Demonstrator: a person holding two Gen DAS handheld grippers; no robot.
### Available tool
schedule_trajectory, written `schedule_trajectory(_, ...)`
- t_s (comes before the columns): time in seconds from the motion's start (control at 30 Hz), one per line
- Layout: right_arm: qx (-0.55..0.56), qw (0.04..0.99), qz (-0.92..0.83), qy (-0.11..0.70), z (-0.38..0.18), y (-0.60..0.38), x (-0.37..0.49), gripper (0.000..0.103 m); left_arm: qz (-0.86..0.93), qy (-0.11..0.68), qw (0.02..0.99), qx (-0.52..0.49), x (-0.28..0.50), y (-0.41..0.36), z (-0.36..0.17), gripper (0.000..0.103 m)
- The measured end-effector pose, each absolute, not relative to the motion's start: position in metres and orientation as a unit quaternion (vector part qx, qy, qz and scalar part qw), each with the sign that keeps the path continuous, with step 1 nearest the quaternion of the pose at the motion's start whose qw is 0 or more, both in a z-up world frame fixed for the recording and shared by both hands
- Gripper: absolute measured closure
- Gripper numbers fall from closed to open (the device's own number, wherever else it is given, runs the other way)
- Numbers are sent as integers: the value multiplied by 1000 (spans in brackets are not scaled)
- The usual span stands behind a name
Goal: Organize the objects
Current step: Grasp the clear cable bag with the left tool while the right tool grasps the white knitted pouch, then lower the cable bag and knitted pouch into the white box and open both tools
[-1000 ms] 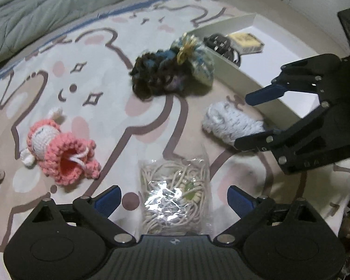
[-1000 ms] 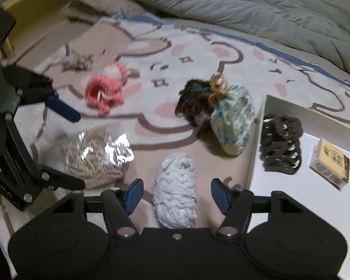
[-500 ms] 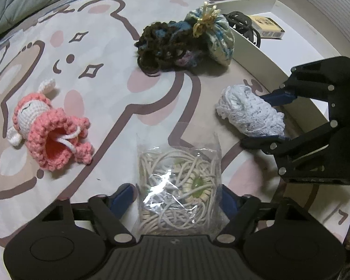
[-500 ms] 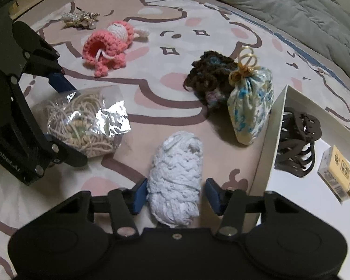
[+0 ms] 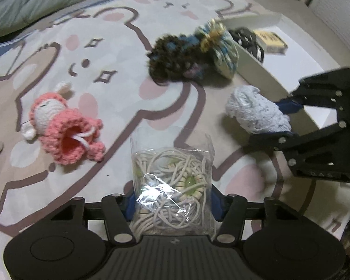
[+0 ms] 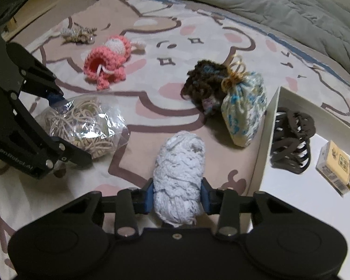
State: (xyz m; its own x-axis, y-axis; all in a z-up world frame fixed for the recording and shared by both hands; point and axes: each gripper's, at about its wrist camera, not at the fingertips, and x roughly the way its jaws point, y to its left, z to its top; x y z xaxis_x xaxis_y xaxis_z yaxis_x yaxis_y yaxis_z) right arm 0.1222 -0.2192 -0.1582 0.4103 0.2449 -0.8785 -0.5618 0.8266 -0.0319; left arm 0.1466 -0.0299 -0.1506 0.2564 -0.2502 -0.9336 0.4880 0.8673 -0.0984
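Bedding with a cartoon print covers the bed (image 6: 151,107) where all the things lie. Close to the camera, the left tongs (image 5: 172,204) are closed on a clear bag of cords (image 5: 172,182), with a blue pad pressed against each side of the bag. The right tongs (image 6: 177,194) are closed on a white yarn bundle (image 6: 178,175), which sticks out forward between the two pads. In the left view both bundle and bag appear raised a little above the bedding, but I cannot tell this for sure. Just to the right of the bundle stands a white tray (image 6: 263,140), and inside it lie a dark hair clip (image 6: 291,140) and a small yellow box (image 6: 336,165). Beyond the bundle, a patterned cloth pouch (image 6: 245,114) touches a dark yarn piece (image 6: 205,86). Further left lies a pink crochet doll (image 6: 109,63), and behind it a small sparkly ornament (image 6: 78,33). A grey quilt (image 6: 280,7) lies at the far edge.
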Motion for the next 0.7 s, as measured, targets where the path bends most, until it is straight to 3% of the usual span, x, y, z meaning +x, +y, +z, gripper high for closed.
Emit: schedule_trajectory(0.7,-70,894,195,398,-85,-273,107,63,-189,457,869,-31,129,-32,-77,45)
